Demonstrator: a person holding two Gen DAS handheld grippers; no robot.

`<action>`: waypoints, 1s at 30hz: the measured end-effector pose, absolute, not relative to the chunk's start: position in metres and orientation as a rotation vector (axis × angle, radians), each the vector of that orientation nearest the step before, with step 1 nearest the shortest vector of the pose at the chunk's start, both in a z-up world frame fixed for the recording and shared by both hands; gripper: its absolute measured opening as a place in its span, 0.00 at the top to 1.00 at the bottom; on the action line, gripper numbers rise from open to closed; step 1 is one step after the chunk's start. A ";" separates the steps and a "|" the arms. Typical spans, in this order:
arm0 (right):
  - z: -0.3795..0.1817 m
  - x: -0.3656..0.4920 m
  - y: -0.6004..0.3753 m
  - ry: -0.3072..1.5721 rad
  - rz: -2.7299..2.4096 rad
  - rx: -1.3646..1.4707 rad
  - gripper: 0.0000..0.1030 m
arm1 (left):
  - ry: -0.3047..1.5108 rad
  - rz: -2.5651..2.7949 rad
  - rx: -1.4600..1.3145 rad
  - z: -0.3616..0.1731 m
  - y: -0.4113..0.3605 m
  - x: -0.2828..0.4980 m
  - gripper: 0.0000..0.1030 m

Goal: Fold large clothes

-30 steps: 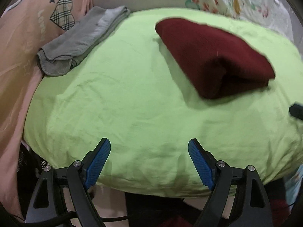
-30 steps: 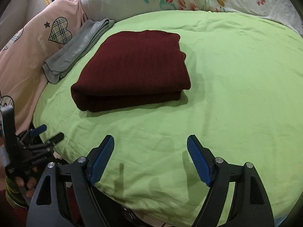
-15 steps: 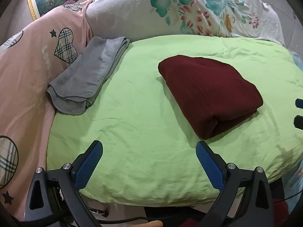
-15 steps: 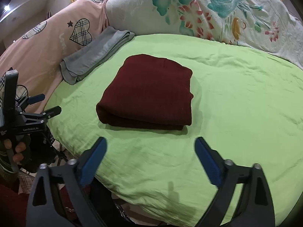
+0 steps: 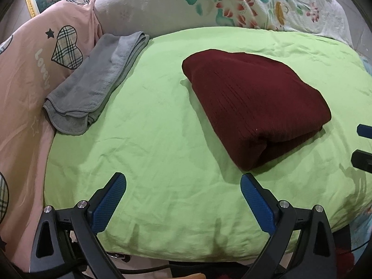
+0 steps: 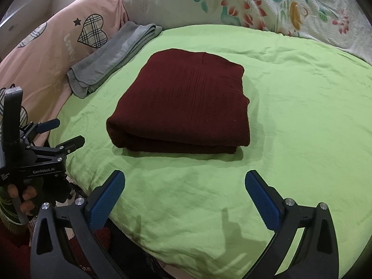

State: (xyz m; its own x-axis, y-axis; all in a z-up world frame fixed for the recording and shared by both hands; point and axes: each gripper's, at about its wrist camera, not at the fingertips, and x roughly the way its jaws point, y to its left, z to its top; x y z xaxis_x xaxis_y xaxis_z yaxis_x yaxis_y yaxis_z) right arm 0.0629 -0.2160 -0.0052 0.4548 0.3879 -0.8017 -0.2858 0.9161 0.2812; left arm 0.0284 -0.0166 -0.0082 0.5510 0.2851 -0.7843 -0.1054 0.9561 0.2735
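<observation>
Between the blue-padded black fingers of the left gripper lies only wrinkled lime-green bedsheet; its jaws have just been opening and now stand wide, with nothing between them and the pads touching no cloth. The right gripper is the same: jaws spread wide over bare green sheet, holding nothing, having just been opening too.

Ahead of the left gripper and off to its right, the folded dark maroon ribbed knit garment lies flat on the sheet as a thick rectangular bundle, its rounded folded edge turned toward the gripper. From the right gripper it sits straight ahead, slightly to the left, near but clear of the fingertips, with the layered fold edge facing the camera. At the right edge of the left wrist view, the tips of the right gripper show just beside the garment's near corner. In the right wrist view the left gripper appears at the left edge, over the rim of the bed, with a hand around its grip.

Farther ahead and to the left, a folded grey towel rests at the sheet's edge, touching a pink quilt with plaid hearts and stars. Beyond everything, a white quilted cover with teal and red flowers is bunched along the far side of the sheet.
</observation>
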 end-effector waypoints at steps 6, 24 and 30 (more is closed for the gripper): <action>-0.008 0.075 -0.211 1.020 0.424 0.110 0.00 | 0.951 0.226 0.201 -0.006 -0.018 0.038 0.04; -0.002 0.105 -0.204 1.002 0.439 0.115 0.00 | 0.917 0.224 0.147 0.007 -0.015 0.056 0.04; -0.006 0.112 -0.207 1.010 0.436 0.140 0.00 | 0.925 0.222 0.095 0.006 -0.004 0.061 0.04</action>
